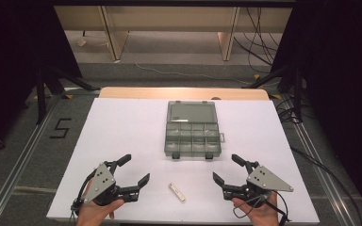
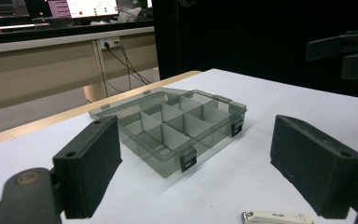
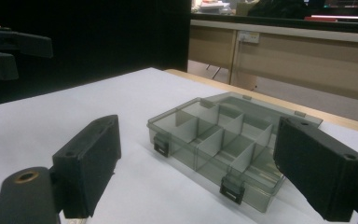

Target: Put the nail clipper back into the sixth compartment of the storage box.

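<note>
A white table [image 1: 122,127] carries a smoky-grey translucent compartment box [image 1: 192,136] set a little toward the far edge, roughly midway between the left and right edges. Its lid [image 1: 191,112] is swung fully open and lies flat on the table behind the box, toward the far edge. The box is split by dividers into small compartments in two rows, and no contents can be made out in them. Two dark latches [image 1: 176,156] hang along the front wall that faces the near edge. Close to the near edge, about midway along it, lies a small cream-white oblong object [image 1: 177,192], set at a slant; its kind cannot be told, though the left gripper view shows a small metal loop at one end [image 2: 278,217]. It is well apart from the box and lies between the two grippers. The left gripper [image 1: 135,170] sits near the near-left corner, held by a hand [image 1: 94,212], its jaws spread wide with nothing between them, pointed toward the box. The right gripper [image 1: 226,168] sits near the near-right corner in the other hand [image 1: 259,212], jaws likewise wide apart and empty, also angled toward the box. In each gripper view the box stands beyond the two black jaws.
</note>
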{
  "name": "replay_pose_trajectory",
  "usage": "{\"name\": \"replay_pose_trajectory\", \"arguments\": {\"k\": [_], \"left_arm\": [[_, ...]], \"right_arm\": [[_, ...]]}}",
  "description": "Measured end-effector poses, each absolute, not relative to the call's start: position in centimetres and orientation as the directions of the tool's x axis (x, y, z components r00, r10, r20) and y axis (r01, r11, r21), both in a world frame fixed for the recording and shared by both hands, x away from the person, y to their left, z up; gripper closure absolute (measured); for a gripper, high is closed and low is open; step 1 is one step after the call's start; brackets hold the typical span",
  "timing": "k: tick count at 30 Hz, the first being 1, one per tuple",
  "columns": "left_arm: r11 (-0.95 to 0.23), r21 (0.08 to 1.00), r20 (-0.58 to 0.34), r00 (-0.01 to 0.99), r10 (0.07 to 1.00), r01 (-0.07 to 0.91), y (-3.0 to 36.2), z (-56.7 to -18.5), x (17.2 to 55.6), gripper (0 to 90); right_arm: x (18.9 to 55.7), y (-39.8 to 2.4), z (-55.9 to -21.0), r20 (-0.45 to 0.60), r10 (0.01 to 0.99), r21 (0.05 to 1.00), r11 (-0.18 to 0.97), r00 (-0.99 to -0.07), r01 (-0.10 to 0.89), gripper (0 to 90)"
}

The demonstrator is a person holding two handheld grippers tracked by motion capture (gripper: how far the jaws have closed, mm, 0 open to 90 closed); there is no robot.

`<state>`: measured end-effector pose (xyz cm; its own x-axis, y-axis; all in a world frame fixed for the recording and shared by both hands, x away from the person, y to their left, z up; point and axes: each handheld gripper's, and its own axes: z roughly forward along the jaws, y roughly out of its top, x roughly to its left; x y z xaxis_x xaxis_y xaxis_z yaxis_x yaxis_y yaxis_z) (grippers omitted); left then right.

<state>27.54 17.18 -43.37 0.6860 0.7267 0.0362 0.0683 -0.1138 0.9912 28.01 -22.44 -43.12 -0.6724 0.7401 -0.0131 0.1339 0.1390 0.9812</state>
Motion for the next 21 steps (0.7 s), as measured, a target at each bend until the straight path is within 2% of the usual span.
{"name": "replay_pose_trajectory", "arguments": {"k": [5,10,18,20,21], "left_arm": [[-0.115,0.991,0.039,0.688,0.725,0.066,17.17,-43.34,27.48,15.7],[-0.116,0.991,0.038,0.689,0.724,0.067,17.17,-43.36,27.48,15.7],[-0.120,0.990,0.040,0.688,0.725,0.069,17.16,-43.38,27.48,15.7],[-0.119,0.990,0.039,0.688,0.725,0.069,17.16,-43.38,27.48,15.7],[-0.118,0.991,0.039,0.687,0.725,0.069,17.16,-43.37,27.50,15.7]], "right_arm": [[27.91,-22.41,-43.11,0.007,0.734,0.976,0.141,-0.679,0.163,16.0],[28.04,-22.32,-43.20,-0.019,0.737,0.981,0.144,-0.675,0.130,16.0],[27.93,-22.02,-43.21,-0.029,0.721,0.977,0.165,-0.692,0.131,15.6],[28.04,-21.91,-43.20,-0.066,0.720,0.978,0.185,-0.691,0.099,15.6],[27.92,-21.71,-43.21,-0.049,0.702,0.976,0.186,-0.711,0.116,15.5]]}}
